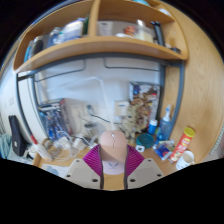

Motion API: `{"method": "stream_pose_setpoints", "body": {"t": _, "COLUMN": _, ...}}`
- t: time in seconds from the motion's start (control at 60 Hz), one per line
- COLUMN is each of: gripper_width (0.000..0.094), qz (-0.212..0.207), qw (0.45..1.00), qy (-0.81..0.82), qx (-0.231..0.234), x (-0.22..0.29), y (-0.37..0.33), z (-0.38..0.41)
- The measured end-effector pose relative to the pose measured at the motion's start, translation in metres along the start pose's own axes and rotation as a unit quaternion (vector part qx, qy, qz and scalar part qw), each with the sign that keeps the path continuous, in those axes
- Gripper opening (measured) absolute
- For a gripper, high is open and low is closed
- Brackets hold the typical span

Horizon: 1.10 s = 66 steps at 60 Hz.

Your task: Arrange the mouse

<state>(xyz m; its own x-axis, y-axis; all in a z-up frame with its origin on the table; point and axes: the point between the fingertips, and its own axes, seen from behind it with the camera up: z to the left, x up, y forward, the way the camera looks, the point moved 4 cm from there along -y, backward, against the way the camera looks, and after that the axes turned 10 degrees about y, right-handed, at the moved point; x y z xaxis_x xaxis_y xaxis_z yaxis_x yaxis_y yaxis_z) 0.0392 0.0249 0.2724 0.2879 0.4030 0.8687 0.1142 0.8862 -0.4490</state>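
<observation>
- Gripper view, hidden or unclear items:
  - The lower part of the pale beige-pink rounded plastic mouse (113,143) is covered by the gripper (113,156); only its domed upper back is visible.
  - Whether the mouse rests on a surface cannot be determined, as everything beneath it is masked by the fingers.
  - The cluttered desk (60,152) beyond the fingers carries many small items (boxes, papers, containers) that are too small to identify individually.
  - Contents of the curved wooden wall shelf (95,45) are indistinct; light-coloured boxes and stacked objects can be made out, nothing more.
  - Cables hang across the white wall (90,85) below the shelf; their end points cannot be traced.
- Gripper view, tool state:
  - The two magenta pads (94,158) sit against the left and right flanks of the mouse with no visible gap on either side (the fingers pinch it).
  - The mouse is located between the fingers, at their tips, in front of the desk clutter.
- Gripper view, counts:
  - One mouse.
  - Two pads, one per finger.
  - One yellow cylindrical tube with an orange cap (184,144), standing tilted on the desk to the right, well apart from the mouse.
  - One blue container (150,140) between the mouse and the tube (type unclear).
  - Two shelf boards visible, upper and lower.
</observation>
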Motion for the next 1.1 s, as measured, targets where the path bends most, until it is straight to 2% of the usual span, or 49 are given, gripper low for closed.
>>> {"method": "stream_pose_setpoints", "body": {"t": 0.117, "gripper_width": 0.0265, "qz": 0.003, "qw": 0.999, "qy": -0.011, "qx": 0.040, "x": -0.016, "y": -0.002, "z": 0.095}}
{"method": "stream_pose_setpoints", "body": {"t": 0.233, "gripper_width": 0.0264, "qz": 0.049, "qw": 0.996, "qy": -0.017, "qx": 0.078, "x": -0.080, "y": 0.015, "z": 0.173}}
{"method": "stream_pose_setpoints", "body": {"t": 0.35, "gripper_width": 0.0263, "qz": 0.109, "qw": 0.990, "qy": -0.042, "qx": 0.081, "x": -0.158, "y": 0.047, "z": 0.226}}
{"method": "stream_pose_setpoints", "body": {"t": 0.55, "gripper_width": 0.0274, "qz": 0.188, "qw": 0.976, "qy": -0.075, "qx": 0.077, "x": -0.271, "y": 0.078, "z": 0.264}}
{"method": "stream_pose_setpoints", "body": {"t": 0.633, "gripper_width": 0.0274, "qz": 0.202, "qw": 0.974, "qy": -0.082, "qx": 0.064, "x": -0.293, "y": 0.083, "z": 0.264}}
{"method": "stream_pose_setpoints", "body": {"t": 0.717, "gripper_width": 0.0315, "qz": 0.211, "qw": 0.973, "qy": -0.080, "qx": 0.055, "x": -0.307, "y": 0.085, "z": 0.261}}
{"method": "stream_pose_setpoints", "body": {"t": 0.767, "gripper_width": 0.0331, "qz": 0.204, "qw": 0.975, "qy": -0.077, "qx": 0.054, "x": -0.306, "y": 0.086, "z": 0.261}}
{"method": "stream_pose_setpoints", "body": {"t": 0.85, "gripper_width": 0.0397, "qz": 0.205, "qw": 0.974, "qy": -0.079, "qx": 0.053, "x": -0.307, "y": 0.086, "z": 0.261}}
{"method": "stream_pose_setpoints", "body": {"t": 0.933, "gripper_width": 0.0451, "qz": 0.227, "qw": 0.970, "qy": -0.077, "qx": 0.048, "x": -0.311, "y": 0.085, "z": 0.260}}
{"method": "stream_pose_setpoints", "body": {"t": 0.983, "gripper_width": 0.0631, "qz": 0.231, "qw": 0.969, "qy": -0.076, "qx": 0.037, "x": -0.305, "y": 0.081, "z": 0.255}}
{"method": "stream_pose_setpoints", "body": {"t": 1.1, "gripper_width": 0.0863, "qz": 0.201, "qw": 0.975, "qy": -0.093, "qx": 0.016, "x": -0.272, "y": 0.061, "z": 0.247}}
